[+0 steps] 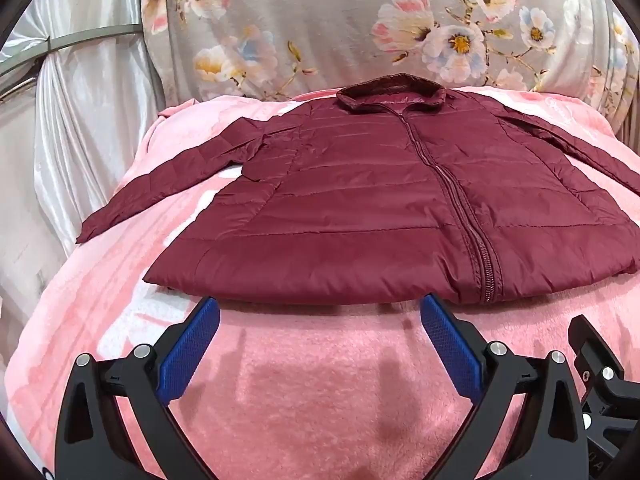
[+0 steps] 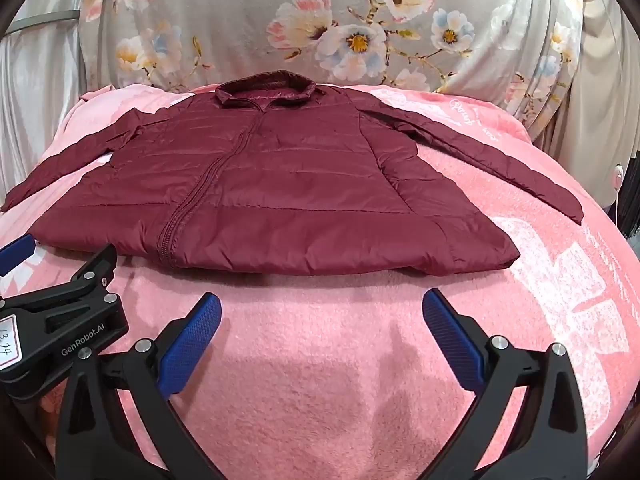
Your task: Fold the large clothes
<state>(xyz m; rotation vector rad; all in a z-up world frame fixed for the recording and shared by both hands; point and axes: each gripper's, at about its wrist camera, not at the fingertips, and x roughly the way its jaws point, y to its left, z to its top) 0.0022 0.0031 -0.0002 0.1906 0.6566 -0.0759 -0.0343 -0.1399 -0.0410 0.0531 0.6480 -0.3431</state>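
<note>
Dark-red quilted zip-front puffer jacket (image 1: 360,200) lies flat, front up, sleeves spread, on pink fleece blanket (image 1: 304,380); left gripper (image 1: 320,312) and right gripper (image 2: 320,312) both spread wide, empty, hovering just short of hem; risks: slick shell may slip from pads; puffy layers may spring back; blanket could get pinched w/ hem.

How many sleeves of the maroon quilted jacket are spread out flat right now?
2. One sleeve lies out to the left on the pink fleece blanket; the other sleeve angles right. Neither is folded in.
</note>
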